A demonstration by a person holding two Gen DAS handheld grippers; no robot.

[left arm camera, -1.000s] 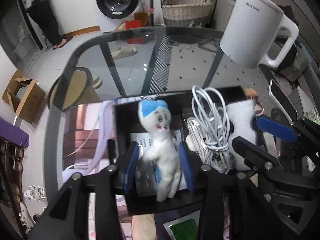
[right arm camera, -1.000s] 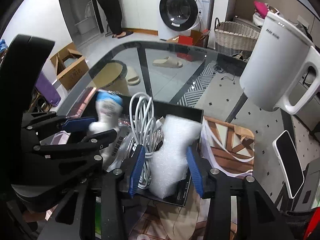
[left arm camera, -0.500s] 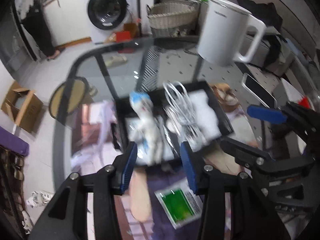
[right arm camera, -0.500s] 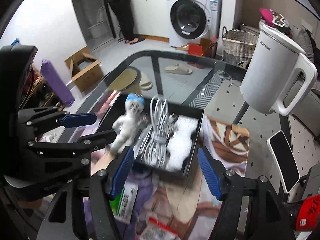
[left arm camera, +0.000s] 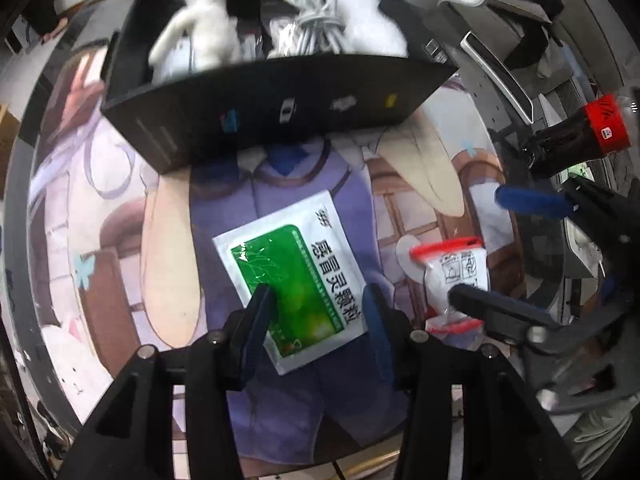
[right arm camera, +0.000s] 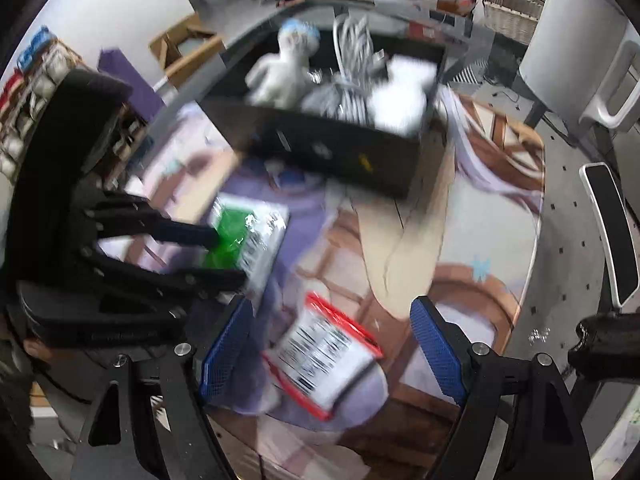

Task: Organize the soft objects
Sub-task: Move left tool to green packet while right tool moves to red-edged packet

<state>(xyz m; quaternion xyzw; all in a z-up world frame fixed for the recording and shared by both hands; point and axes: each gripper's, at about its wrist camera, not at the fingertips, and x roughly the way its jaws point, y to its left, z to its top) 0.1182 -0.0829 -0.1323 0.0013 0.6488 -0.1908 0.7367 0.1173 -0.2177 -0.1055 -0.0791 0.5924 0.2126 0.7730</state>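
A black box (left arm camera: 280, 92) (right arm camera: 340, 148) holds a white plush doll with a blue cap (left arm camera: 200, 28) (right arm camera: 286, 68), a coiled white cable (left arm camera: 308, 20) (right arm camera: 352, 80) and a white foam piece (left arm camera: 376, 32) (right arm camera: 404, 92). A green and white sachet (left arm camera: 296, 280) (right arm camera: 248, 236) lies flat on the printed mat; my left gripper (left arm camera: 316, 320) is open with its fingers on either side of it. A red and white packet (left arm camera: 456, 276) (right arm camera: 324, 356) lies to the right; my right gripper (right arm camera: 328, 356) is open and straddles it.
A printed mat (left arm camera: 120, 240) (right arm camera: 460, 280) covers the glass table. A white kettle (right arm camera: 576, 48) stands at the back right, a phone (right arm camera: 612, 232) lies at the right edge, and a dark bottle with a red label (left arm camera: 580, 136) lies on the right.
Both grippers have pulled back from the black box and dropped toward the mat. The left now frames the green sachet, the right the red and white packet. The doll and foam stay in the box.
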